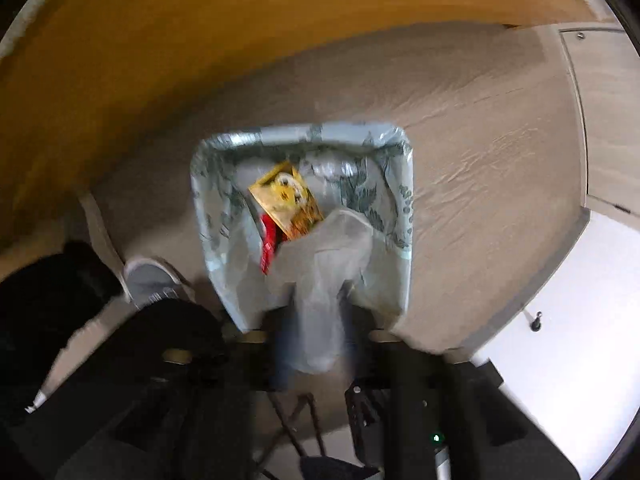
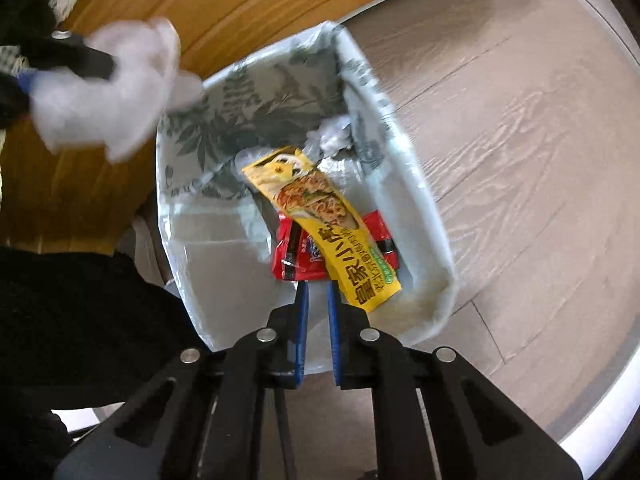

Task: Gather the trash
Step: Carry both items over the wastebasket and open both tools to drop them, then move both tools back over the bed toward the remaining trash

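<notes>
A bin lined with a leaf-print plastic bag (image 1: 400, 200) (image 2: 424, 200) stands on the wooden floor. Inside lie a yellow snack wrapper (image 1: 286, 196) (image 2: 320, 216) and a red wrapper (image 1: 269, 240) (image 2: 298, 256). My left gripper (image 1: 316, 312) is shut on a crumpled clear plastic bag (image 1: 324, 272) and holds it above the bin's near rim; it also shows in the right wrist view (image 2: 108, 92), upper left. My right gripper (image 2: 317, 284) hovers over the bin's near edge, its blue fingers (image 2: 301, 320) a narrow gap apart with nothing between them.
An orange wooden furniture panel (image 1: 160, 60) (image 2: 200, 8) stands behind the bin. The person's grey shoe (image 1: 150, 280) and dark trouser leg (image 2: 80, 300) are left of the bin. A white door with a stopper (image 1: 536, 320) is at the right. Light wood floor (image 2: 520, 160) lies to the right.
</notes>
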The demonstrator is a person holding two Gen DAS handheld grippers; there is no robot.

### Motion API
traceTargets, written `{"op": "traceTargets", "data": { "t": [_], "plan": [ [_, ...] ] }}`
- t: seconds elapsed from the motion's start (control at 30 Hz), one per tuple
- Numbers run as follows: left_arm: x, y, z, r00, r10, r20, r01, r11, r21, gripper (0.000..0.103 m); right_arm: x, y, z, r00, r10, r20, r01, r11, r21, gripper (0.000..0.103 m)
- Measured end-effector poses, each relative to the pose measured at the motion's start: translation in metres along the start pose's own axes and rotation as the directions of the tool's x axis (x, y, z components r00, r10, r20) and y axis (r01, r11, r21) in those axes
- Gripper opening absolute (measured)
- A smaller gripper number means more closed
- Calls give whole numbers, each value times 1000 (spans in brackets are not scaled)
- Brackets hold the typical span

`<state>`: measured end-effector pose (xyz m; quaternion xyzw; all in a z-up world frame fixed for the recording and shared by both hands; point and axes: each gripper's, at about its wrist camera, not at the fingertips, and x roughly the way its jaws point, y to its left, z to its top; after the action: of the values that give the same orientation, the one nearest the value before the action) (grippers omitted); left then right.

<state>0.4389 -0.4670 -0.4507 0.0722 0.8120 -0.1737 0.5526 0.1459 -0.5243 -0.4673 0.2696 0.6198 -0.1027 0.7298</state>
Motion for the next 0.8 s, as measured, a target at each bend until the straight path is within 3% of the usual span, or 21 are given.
{"op": "traceTargets", "data": {
  "t": [0.1,0.17,0.57,0.63,0.7,0.8],
  "plan": [
    [4,-3,-1,1000,17,10,-17,1000,-2,61,-6,-3,0,1000,-11,-2,11,1000,7,10],
    [0,-6,-3,999,20,32,-21,1000,23,71,-10,-6,0,1000,-24,-4,24,1000,17,10],
    [-42,16,-32,994,-35,104,30,998,48,77,-19,16,6,995,-97,-13,97,995,-10,12],
    [-46,19,-38,993,-48,108,42,998,54,77,-24,19,7,995,-103,0,103,995,-8,22],
    [-52,21,-42,991,-53,125,46,997,56,77,-31,20,9,994,-103,22,103,995,1,45],
    [-64,29,-45,982,-121,146,118,993,28,77,-39,22,11,991,-128,37,128,992,3,52]
  ]
}}
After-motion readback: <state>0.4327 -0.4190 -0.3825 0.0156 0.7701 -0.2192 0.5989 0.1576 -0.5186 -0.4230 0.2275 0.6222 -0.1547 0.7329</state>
